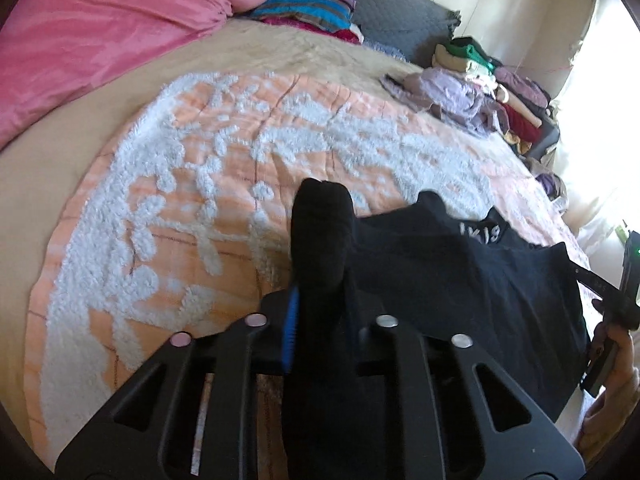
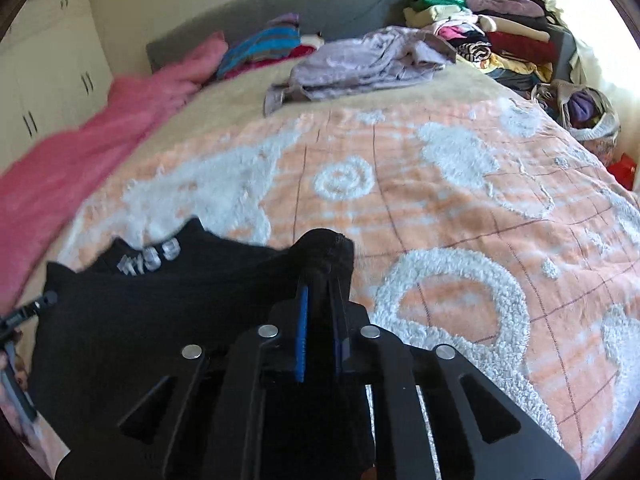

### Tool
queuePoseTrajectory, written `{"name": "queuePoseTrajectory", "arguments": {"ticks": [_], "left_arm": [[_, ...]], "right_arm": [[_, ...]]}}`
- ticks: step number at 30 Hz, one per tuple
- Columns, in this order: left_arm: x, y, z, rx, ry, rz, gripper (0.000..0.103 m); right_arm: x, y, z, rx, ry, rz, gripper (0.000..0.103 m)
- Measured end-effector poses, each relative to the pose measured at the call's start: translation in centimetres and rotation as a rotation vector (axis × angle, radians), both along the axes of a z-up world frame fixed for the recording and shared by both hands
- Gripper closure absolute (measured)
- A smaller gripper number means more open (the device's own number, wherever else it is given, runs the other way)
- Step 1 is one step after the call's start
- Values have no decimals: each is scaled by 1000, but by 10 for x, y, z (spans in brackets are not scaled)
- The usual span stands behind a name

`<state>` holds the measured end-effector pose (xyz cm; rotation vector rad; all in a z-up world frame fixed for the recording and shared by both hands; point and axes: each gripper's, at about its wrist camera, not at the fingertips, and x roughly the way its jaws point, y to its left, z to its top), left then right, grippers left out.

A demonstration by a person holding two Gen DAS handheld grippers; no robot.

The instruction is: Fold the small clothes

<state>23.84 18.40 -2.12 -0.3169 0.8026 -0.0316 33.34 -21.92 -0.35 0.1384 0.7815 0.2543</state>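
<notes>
Both the left gripper (image 1: 320, 248) and the right gripper (image 2: 324, 280) pinched the black garment (image 1: 460, 280) above the blanket (image 1: 180, 200) (mid-fold, probably); next it needed lowering evenly.

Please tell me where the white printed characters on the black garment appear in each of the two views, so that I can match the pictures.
Left wrist view: the white print is right of centre, on the black garment, just right of the left tool.
Right wrist view: the white print is at lower left, left of the right tool.
Shared landmark: the lilac crumpled garment at the far end of the bed.
</notes>
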Motion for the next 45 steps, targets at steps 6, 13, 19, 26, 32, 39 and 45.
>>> {"name": "queuePoseTrajectory", "arguments": {"ticks": [6, 13, 19, 26, 32, 39, 45], "left_arm": [[-5, -9, 27, 112, -78, 12, 99], [6, 6, -9, 109, 16, 55, 77], [-4, 9, -4, 97, 8, 62, 72], [-18, 9, 4, 93, 8, 69, 61], [-28, 5, 11, 92, 4, 67, 53], [-55, -1, 22, 119, -14, 72, 33], [-81, -3, 28, 147, -37, 85, 12]], "right_arm": [[0, -4, 14, 2, -56, -24, 95], [7, 5, -11, -97, 24, -73, 87], [-3, 0, -12, -128, 16, -119, 72], [-19, -9, -11, -95, 27, -137, 60], [-38, -18, -7, -60, 24, -151, 39], [-67, -16, 2, -50, -19, -151, 16], [-96, -8, 13, -53, -64, -132, 7]]}}
